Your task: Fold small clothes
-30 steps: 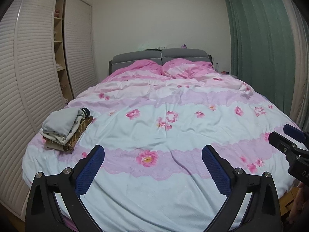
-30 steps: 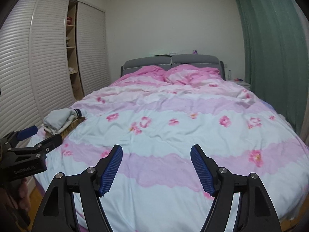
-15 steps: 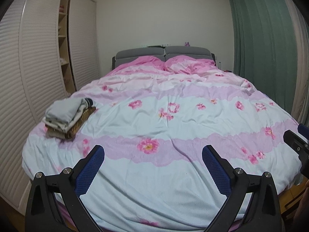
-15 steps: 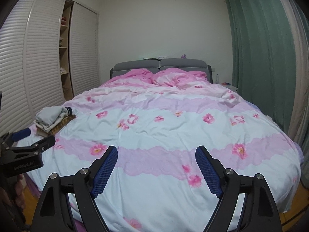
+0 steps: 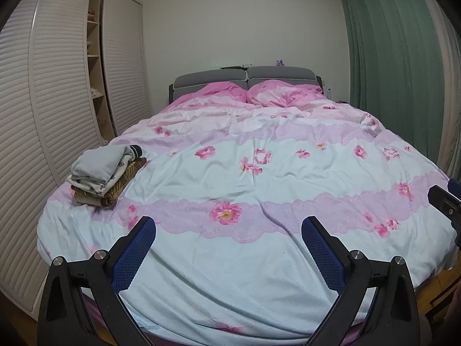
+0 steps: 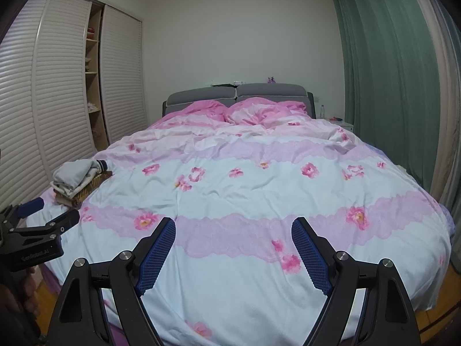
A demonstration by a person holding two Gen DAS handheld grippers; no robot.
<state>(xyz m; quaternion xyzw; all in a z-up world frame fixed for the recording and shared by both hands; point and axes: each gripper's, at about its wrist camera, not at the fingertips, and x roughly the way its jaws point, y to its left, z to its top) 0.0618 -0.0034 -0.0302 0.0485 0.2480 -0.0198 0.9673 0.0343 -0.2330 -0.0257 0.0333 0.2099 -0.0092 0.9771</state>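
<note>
Hovering with jaws released, the left gripper and right gripper are facing a bed bearing a pile of folded clothes.

A: Setting — what sort of place are we looking at?

B: A home bedroom. A double bed is filling most of the view, a pink and white floral duvet lying rumpled over it, with a grey padded headboard standing against the white wall.

A: Anything else pointing to a home?

B: A louvred sliding wardrobe is running along the left side, one door standing open on shelves. Green curtains are hanging full length on the right. A stack of folded clothes is sitting on the bed's left edge, and a small nightstand is showing beside the headboard.
</note>
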